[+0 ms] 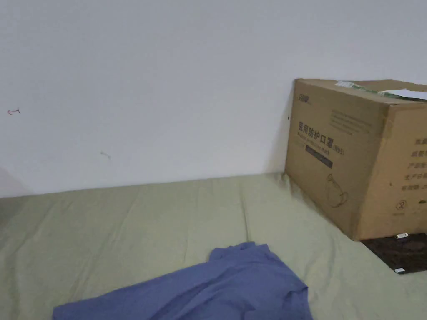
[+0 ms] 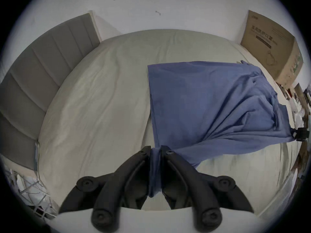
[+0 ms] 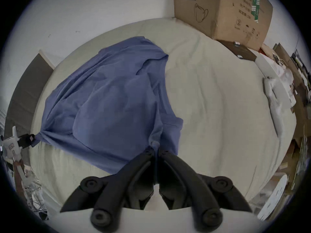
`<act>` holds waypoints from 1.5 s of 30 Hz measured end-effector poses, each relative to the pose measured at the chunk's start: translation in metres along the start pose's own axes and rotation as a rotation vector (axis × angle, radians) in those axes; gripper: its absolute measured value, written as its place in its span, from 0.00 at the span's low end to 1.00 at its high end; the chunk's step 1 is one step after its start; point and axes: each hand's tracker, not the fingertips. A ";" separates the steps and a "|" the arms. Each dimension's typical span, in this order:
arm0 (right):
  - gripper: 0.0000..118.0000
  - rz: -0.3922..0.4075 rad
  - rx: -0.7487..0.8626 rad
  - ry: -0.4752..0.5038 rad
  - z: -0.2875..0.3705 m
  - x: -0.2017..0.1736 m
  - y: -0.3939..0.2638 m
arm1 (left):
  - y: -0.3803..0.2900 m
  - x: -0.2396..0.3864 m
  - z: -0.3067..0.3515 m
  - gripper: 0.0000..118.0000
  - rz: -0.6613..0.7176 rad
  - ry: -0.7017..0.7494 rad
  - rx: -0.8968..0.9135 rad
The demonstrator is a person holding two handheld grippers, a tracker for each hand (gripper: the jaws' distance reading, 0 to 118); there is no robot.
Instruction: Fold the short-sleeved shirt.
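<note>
Your left gripper (image 2: 155, 150) is clamped on 1 bunched corner of the shirt (image 2: 210, 105), pinching cloth between both jaws. From there the shirt spreads away over the bed (image 2: 101, 93), half lifted, its near edge stretched taut across to your right gripper (image 3: 155, 150), clamped on the other corner. The shirt lies beyond both grippers, so the fold probably runs forward toward the box (image 1: 358, 154).
</note>
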 end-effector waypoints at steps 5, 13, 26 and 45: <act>0.01 0.038 -0.022 -0.033 0.038 0.001 -0.047 | -0.057 -0.006 0.032 0.09 -0.028 0.014 0.001; 0.01 0.057 -0.020 -0.033 0.082 0.006 -0.111 | -0.108 -0.021 0.087 0.09 -0.042 0.023 0.031; 0.51 0.204 0.114 0.024 0.096 -0.042 -0.054 | -0.071 -0.019 0.114 0.58 0.036 -0.060 0.102; 0.00 0.238 0.007 0.093 -0.011 -0.111 0.023 | 0.020 -0.035 -0.021 0.28 0.103 -0.087 -0.071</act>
